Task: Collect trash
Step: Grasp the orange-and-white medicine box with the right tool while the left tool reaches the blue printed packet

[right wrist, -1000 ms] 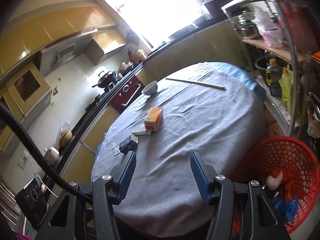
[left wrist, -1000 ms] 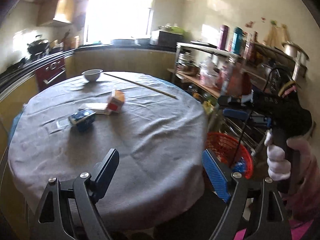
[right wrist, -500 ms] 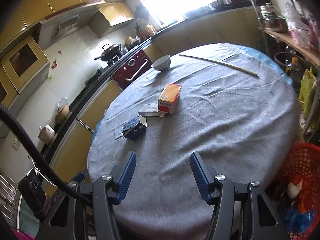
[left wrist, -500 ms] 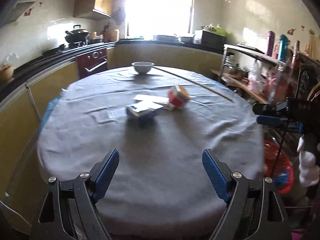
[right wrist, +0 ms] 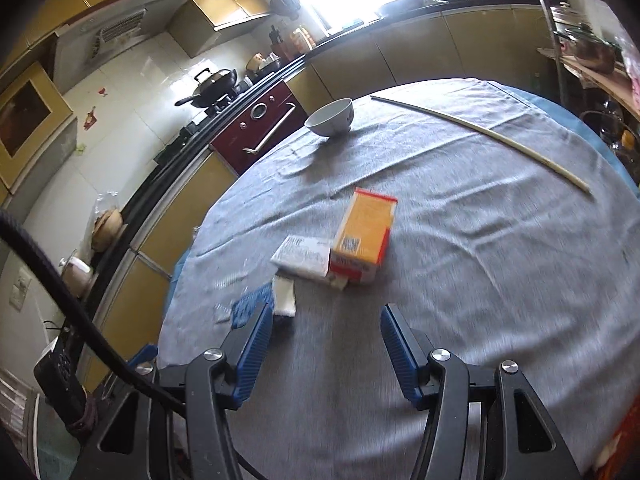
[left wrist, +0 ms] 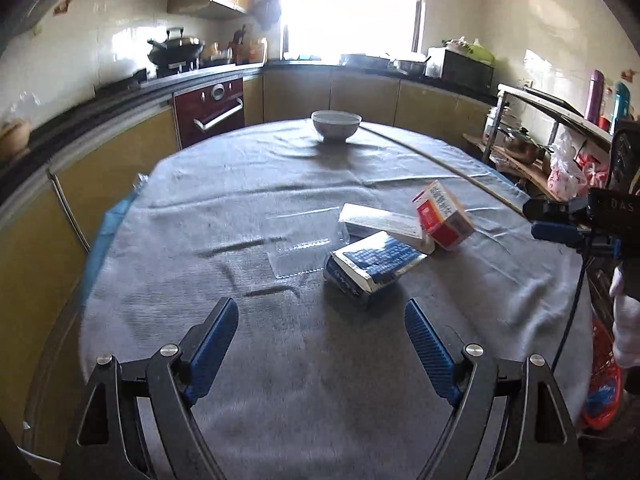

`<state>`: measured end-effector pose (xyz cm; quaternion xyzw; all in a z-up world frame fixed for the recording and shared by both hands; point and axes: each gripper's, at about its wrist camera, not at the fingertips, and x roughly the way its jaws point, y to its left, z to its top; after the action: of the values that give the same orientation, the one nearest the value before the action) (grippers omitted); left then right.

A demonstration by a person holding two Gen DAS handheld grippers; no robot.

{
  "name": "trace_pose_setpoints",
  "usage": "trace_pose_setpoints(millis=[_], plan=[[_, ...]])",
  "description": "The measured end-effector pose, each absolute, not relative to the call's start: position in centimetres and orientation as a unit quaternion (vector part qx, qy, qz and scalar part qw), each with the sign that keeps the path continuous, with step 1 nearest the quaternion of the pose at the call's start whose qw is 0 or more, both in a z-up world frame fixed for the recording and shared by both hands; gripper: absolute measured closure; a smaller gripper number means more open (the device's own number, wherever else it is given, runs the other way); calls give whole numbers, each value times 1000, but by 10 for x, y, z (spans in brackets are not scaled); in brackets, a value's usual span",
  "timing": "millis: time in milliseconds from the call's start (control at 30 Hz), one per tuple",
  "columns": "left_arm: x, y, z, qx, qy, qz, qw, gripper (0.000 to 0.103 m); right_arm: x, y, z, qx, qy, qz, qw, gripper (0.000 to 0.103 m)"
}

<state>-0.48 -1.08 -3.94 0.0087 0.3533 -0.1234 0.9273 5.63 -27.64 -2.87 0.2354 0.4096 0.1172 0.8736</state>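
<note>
Trash lies on the round grey-clothed table [left wrist: 280,380]: a blue box [left wrist: 372,266], a red-orange box [left wrist: 442,216], a flat white box [left wrist: 380,220] and a clear plastic blister sheet [left wrist: 304,252]. In the right wrist view the orange box [right wrist: 364,236] leans on the white box [right wrist: 304,258], and the blue box [right wrist: 252,308] is partly hidden by my left finger. My left gripper [left wrist: 320,344] is open and empty just short of the blue box. My right gripper [right wrist: 326,344] is open and empty short of the orange box. It also shows at the right edge of the left wrist view [left wrist: 560,232].
A white bowl [left wrist: 336,125] and a long thin stick [right wrist: 480,136] lie at the table's far side. A red basket [left wrist: 604,392] stands on the floor to the right. Kitchen counters and a metal shelf rack [left wrist: 552,140] ring the table.
Both grippers swung from the red basket side towards the table and closer to the boxes. The jaws stayed open and empty.
</note>
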Motion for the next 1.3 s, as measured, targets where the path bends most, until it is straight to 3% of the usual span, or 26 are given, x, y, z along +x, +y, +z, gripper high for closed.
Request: trace_pose_setpoints(millis=[667, 900, 1300], plan=[[25, 7, -45, -23, 366, -147, 919, 18, 170, -258, -78, 227, 476, 36, 849, 43], [48, -19, -44, -32, 367, -188, 911, 18, 163, -262, -80, 213, 457, 54, 862, 64], [76, -55, -65, -55, 394, -236, 887, 18, 151, -282, -80, 223, 467, 62, 853, 63]])
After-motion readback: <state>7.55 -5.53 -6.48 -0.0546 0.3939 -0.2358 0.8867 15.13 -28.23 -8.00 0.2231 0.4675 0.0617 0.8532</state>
